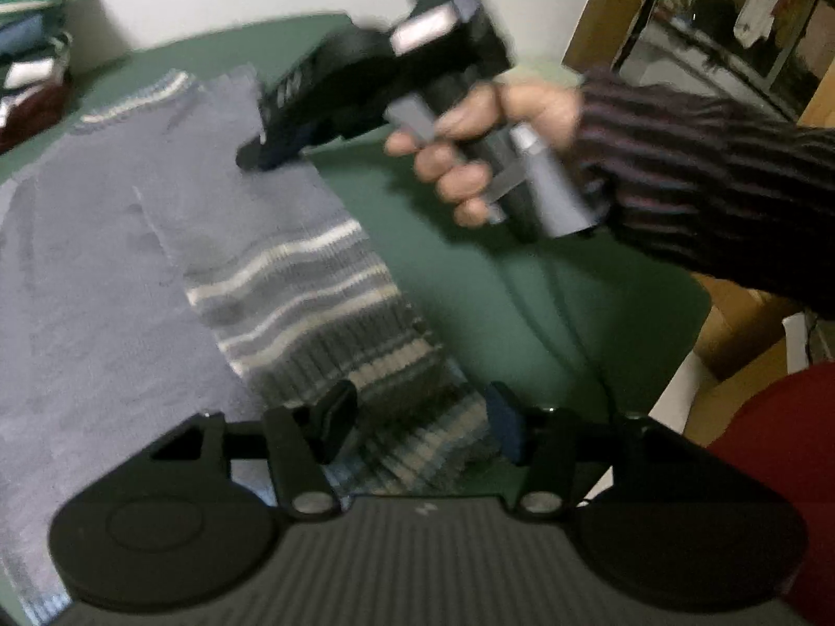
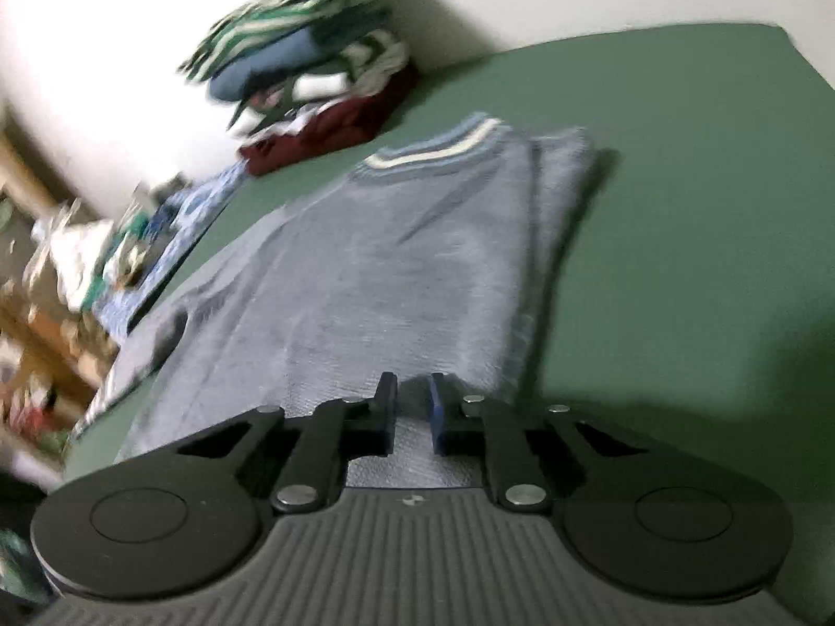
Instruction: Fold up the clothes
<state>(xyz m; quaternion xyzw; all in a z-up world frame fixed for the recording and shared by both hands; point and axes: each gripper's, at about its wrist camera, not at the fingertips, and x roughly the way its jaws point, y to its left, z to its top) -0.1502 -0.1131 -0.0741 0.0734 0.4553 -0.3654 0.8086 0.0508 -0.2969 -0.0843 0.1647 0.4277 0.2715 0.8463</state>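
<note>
Two sets of fingers over one grey-blue sweater (image 2: pixel 396 261) spread flat on green worktop (image 2: pixel 678 182). Left gripper (image 1: pixel 417 417) spread, straddling striped cuff (image 1: pixel 355 323), not pinching. Right gripper (image 2: pixel 412 412) narrowly parted above sweater body, holding nothing. Heaped clothes (image 2: pixel 313 52) against white wall.

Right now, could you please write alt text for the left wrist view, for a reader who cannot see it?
A grey-blue sweater lies on a green table, one sleeve with a striped cuff folded across it. The left gripper is open over the cuff. A hand holds the right gripper above the sleeve.
</note>
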